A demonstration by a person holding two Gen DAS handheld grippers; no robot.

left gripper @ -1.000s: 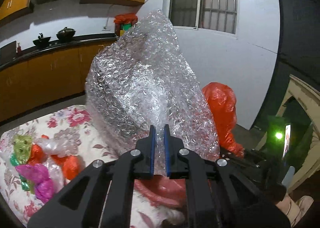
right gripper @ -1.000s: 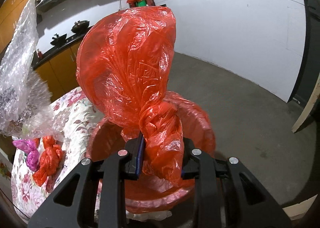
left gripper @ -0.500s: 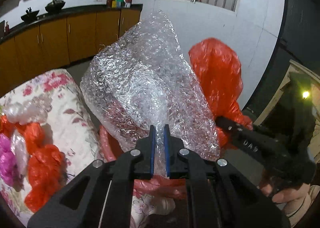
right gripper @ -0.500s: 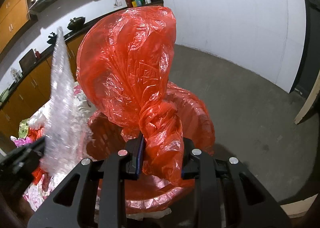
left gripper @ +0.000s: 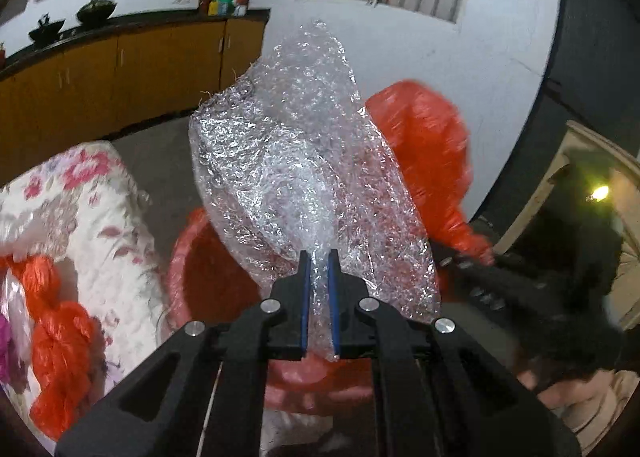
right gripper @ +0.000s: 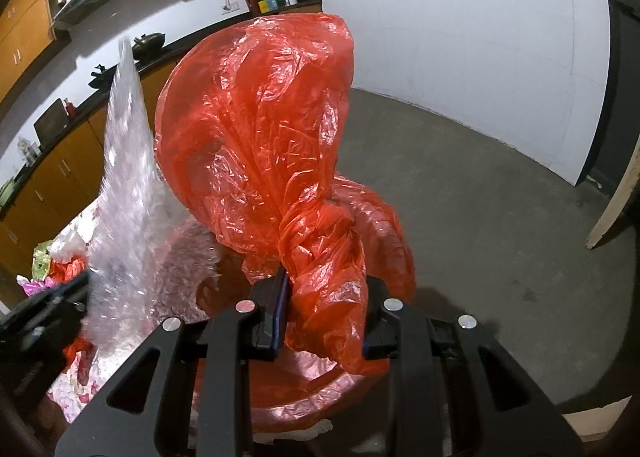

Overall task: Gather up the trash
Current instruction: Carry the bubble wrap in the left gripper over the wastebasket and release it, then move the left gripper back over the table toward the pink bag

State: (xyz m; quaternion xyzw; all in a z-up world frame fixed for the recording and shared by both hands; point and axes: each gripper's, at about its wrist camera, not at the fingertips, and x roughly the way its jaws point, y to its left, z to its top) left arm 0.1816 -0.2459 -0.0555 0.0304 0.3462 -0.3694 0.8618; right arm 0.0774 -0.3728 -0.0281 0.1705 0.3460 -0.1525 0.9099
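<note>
My left gripper [left gripper: 319, 269] is shut on a big sheet of clear bubble wrap [left gripper: 304, 177] and holds it over a bin lined with a red bag [left gripper: 188, 269]. My right gripper [right gripper: 324, 297] is shut on the knotted neck of a puffed red plastic bag [right gripper: 256, 129], held above the same red-lined bin [right gripper: 384, 217]. The bubble wrap [right gripper: 124, 185] stands left of the red bag in the right wrist view. The red bag [left gripper: 420, 145] shows behind the wrap in the left wrist view.
A table with a floral cloth [left gripper: 92, 193] lies to the left and carries more red [left gripper: 60, 341], pink and green plastic scraps [right gripper: 40, 277]. Orange kitchen cabinets [left gripper: 120, 69] line the far wall. Grey concrete floor [right gripper: 480, 217] spreads to the right.
Both grippers have moved from over the table toward the red-lined bin. The bubble wrap and the red bag have come close together above it. Both grips are unchanged.
</note>
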